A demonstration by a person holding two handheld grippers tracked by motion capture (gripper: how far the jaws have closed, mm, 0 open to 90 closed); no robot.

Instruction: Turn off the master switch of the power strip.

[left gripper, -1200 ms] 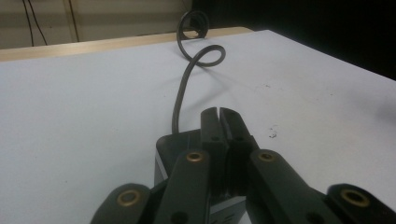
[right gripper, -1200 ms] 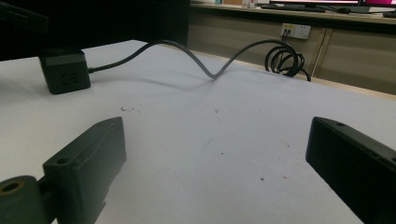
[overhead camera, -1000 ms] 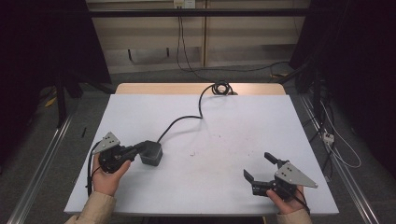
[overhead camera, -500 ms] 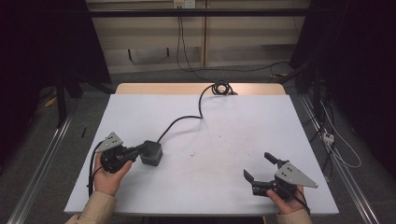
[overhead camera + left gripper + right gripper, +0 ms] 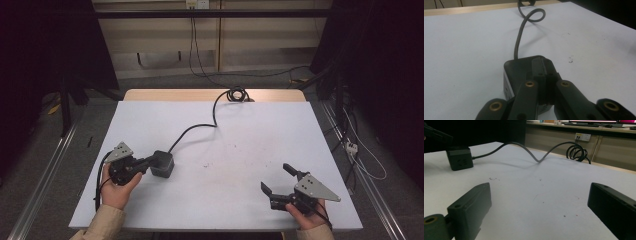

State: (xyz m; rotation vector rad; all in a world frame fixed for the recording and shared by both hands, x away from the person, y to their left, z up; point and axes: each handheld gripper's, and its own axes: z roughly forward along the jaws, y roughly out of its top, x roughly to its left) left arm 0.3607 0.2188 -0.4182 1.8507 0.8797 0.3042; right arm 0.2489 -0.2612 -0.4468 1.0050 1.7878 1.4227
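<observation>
step: we rest the left gripper point(image 5: 148, 163), jaws together, seemingly on the power cube point(image 5: 162, 163) at table left | right gripper point(image 5: 278, 181) gaping, empty | next: press or nudge it gently

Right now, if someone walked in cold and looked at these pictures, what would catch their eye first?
Probably the black power cube on the white table, near its left front, with the left gripper resting its shut jaws on top of it. From the cube a dark cable snakes away to a coil at the table's far edge. At the right front, the right gripper sits with jaws wide open, holding nothing.
</observation>
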